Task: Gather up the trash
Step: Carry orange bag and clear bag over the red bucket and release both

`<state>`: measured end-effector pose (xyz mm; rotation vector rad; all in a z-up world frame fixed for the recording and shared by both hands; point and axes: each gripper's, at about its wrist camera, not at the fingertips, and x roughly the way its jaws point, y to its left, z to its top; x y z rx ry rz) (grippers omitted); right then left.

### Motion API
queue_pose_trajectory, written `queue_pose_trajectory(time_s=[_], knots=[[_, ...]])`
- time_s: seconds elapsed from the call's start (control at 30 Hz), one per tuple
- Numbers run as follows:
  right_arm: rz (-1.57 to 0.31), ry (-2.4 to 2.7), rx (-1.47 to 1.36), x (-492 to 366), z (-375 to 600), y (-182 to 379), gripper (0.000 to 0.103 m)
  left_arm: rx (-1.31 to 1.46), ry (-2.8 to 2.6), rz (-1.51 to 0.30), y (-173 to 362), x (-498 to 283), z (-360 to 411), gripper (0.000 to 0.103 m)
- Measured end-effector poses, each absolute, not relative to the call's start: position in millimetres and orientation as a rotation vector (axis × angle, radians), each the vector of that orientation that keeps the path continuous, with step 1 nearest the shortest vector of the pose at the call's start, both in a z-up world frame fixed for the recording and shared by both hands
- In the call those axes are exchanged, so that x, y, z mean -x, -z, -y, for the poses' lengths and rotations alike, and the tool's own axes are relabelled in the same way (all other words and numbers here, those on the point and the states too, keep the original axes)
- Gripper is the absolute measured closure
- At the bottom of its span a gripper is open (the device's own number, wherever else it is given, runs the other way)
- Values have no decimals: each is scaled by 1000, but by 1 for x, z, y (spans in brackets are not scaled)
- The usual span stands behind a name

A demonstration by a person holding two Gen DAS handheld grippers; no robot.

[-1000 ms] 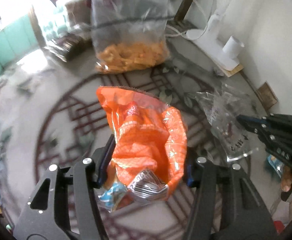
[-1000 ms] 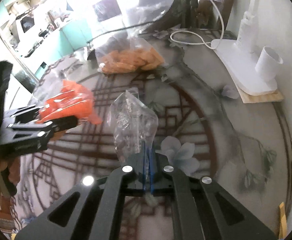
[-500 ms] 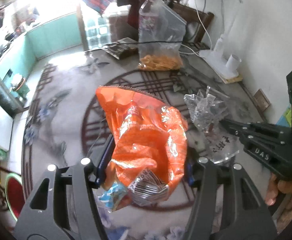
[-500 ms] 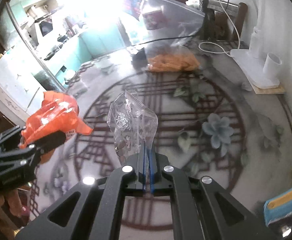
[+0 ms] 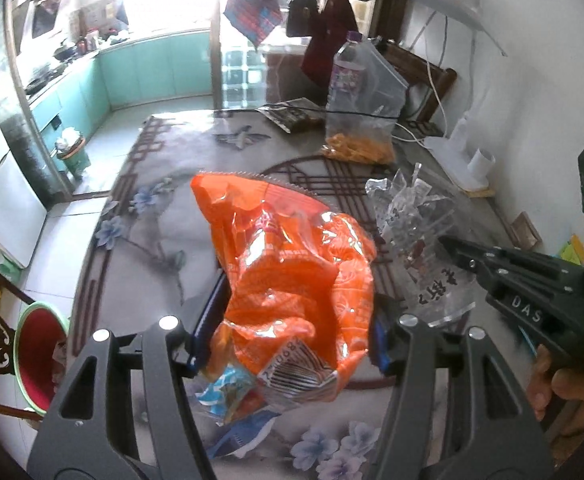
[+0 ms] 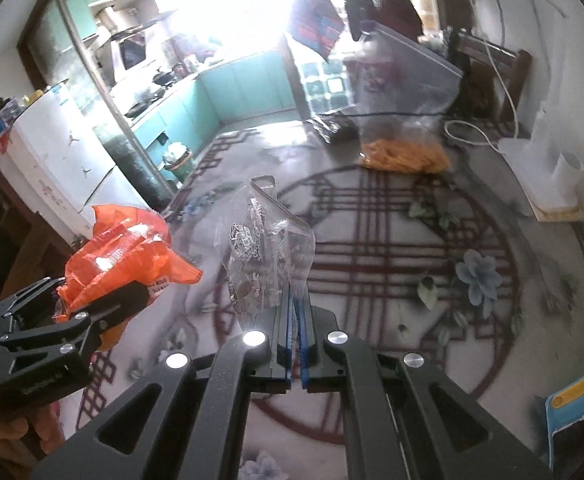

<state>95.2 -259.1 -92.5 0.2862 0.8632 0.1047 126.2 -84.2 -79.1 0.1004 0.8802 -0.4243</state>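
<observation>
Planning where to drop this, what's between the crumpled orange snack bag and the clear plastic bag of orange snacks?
Only bare patterned tabletop lies between the crumpled orange snack bag and the clear plastic bag of orange snacks, seen in the left wrist view.

— What is hidden in the left wrist view?
— The left gripper's fingertips (image 5: pixel 216 300) are covered by the orange wrapper (image 5: pixel 295 264).
— And cut off?
— The red bin (image 5: pixel 38 360), partly, by the edge.

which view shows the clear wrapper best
The right wrist view: the clear wrapper stands centred, unobstructed, pinched in the right gripper. The left wrist view shows it off to the side, partly behind the orange bag.
</observation>
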Motion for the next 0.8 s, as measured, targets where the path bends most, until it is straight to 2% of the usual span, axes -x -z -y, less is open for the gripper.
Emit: queue_pose_trajectory(time_s=[0.8], knots=[[-874, -257, -185, -106, 154, 83, 100, 9, 301, -900, 91, -116, -11, 44]])
